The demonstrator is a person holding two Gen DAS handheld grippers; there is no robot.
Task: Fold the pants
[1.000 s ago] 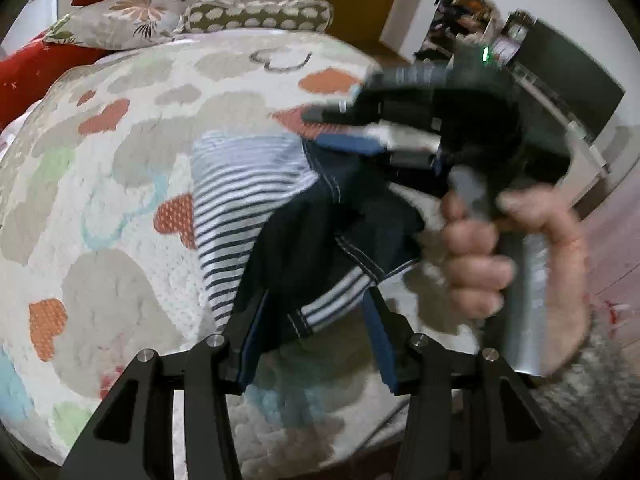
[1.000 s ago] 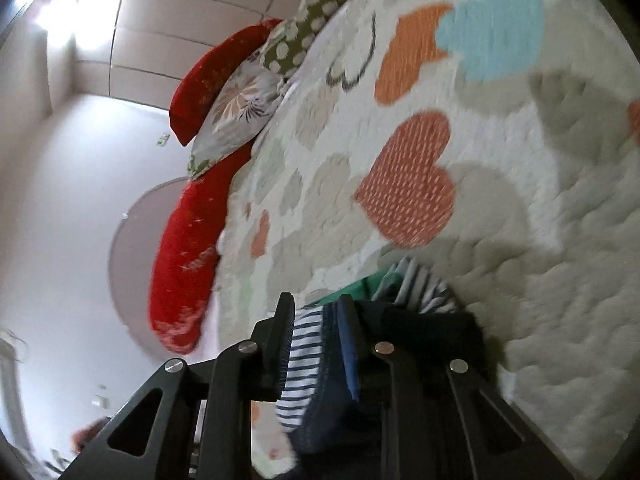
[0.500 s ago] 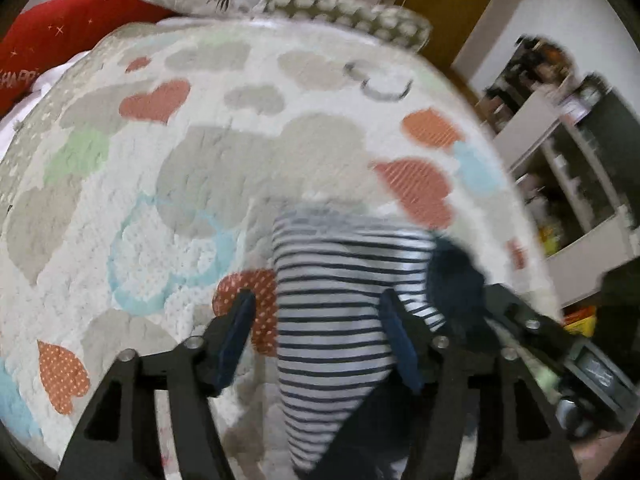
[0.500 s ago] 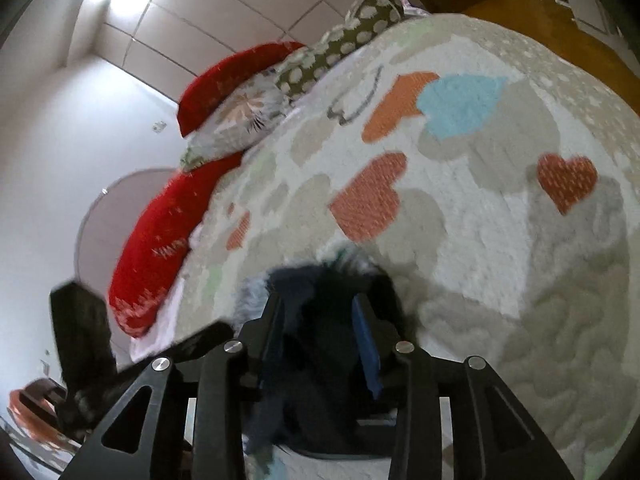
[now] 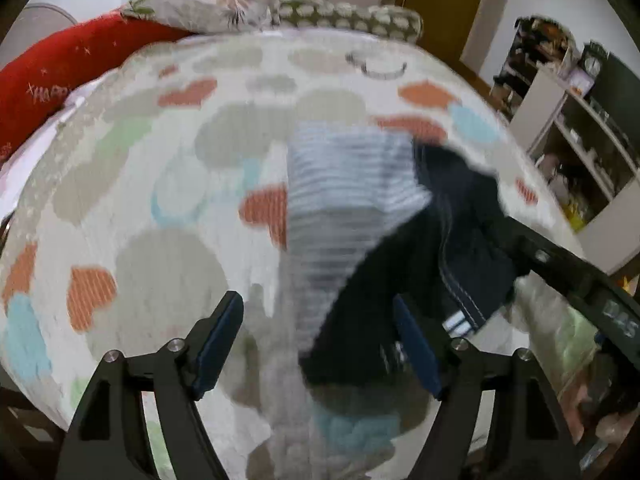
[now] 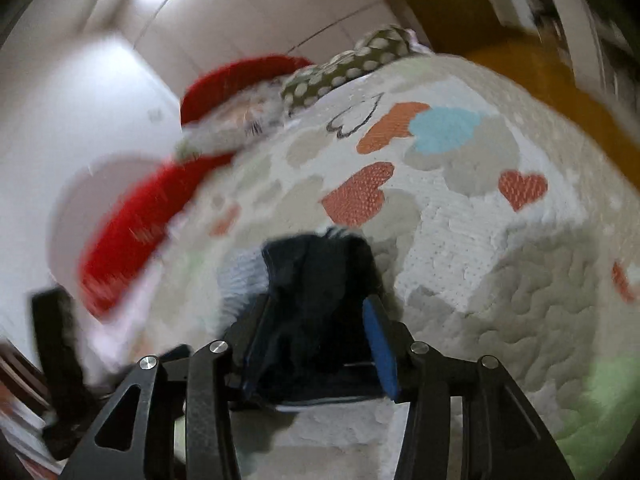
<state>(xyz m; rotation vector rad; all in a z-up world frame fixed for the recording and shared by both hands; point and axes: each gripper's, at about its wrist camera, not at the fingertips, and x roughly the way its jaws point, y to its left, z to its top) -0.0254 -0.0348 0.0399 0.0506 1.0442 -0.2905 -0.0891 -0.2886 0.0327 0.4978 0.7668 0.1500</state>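
The pants [image 5: 360, 216] are dark navy with a white-and-grey striped part and lie bunched on the heart-patterned bedspread [image 5: 168, 184]. My left gripper [image 5: 320, 344] is open, its jaws wide apart, with the pants' near end between and beyond the fingers. My right gripper [image 6: 316, 336] is open too, and the dark fabric [image 6: 316, 276] lies loosely between its fingers. The right gripper's arm [image 5: 572, 280] shows at the right of the left wrist view, touching the dark fabric. Both views are motion-blurred.
Red cushions [image 5: 52, 76] and patterned pillows [image 5: 280, 12] lie at the bed's far end. A shelf unit [image 5: 568, 120] and a wooden door [image 5: 436, 0] stand to the right of the bed. The bed's right edge drops to an orange-brown floor [image 6: 552, 76].
The right gripper has opened, from shut on the pants a second ago. The left gripper has spread wider. The pants have dropped onto the bedspread, and both cameras have swung.
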